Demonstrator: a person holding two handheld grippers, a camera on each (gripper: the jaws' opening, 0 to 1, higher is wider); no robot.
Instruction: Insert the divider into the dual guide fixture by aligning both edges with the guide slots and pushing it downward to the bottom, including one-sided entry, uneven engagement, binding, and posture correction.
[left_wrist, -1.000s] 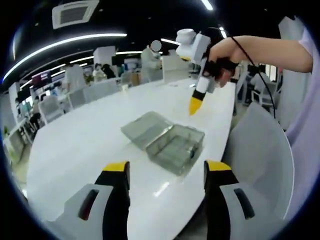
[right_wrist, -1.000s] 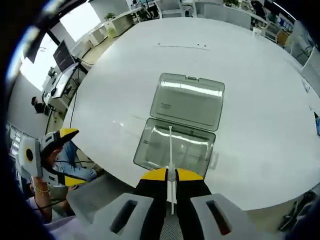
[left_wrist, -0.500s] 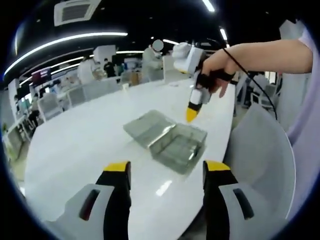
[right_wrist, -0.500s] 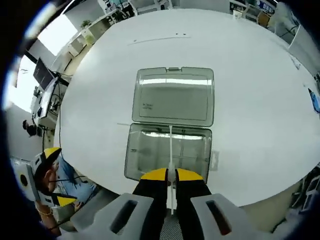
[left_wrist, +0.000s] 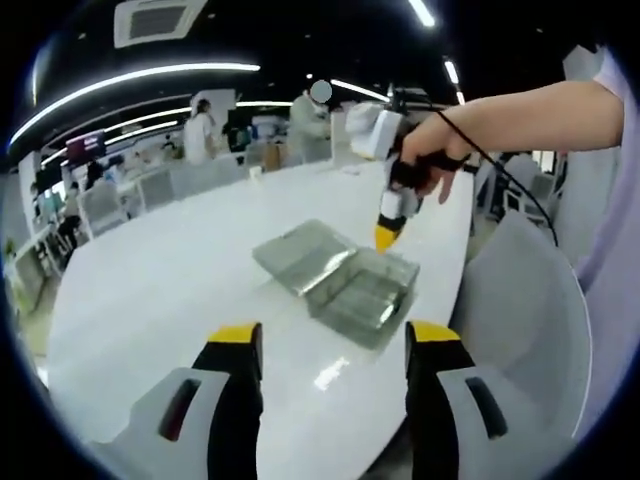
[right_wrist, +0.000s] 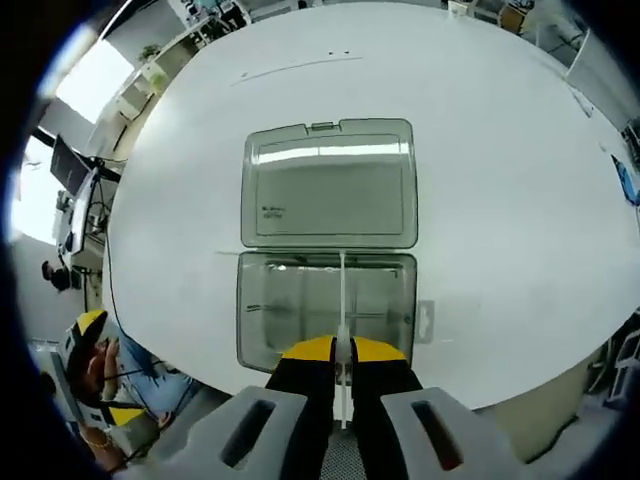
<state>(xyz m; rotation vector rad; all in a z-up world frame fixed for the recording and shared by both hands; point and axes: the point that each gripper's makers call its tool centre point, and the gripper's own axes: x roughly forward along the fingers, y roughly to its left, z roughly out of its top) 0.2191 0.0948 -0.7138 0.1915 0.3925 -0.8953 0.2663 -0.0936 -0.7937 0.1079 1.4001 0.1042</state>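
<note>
We see a counter (right_wrist: 500, 150) with a smooth, glossy white top that throws back the ceiling lights in soft streaks. On it the box (right_wrist: 327, 300) looks like clear, grey-tinted plastic, shiny, with bright glints along the edges of its open lid (right_wrist: 329, 183). The divider (right_wrist: 342, 300) reads as a thin, pale, translucent plastic sheet, seen edge-on. The right gripper (right_wrist: 341, 352) has matt grey plastic bodies and yellow tips that look smooth and slightly satin; the left gripper (left_wrist: 335, 345) looks the same. Beside the counter, a chair (left_wrist: 530, 300) shows a smooth, matt white shell, apparently plastic.
</note>
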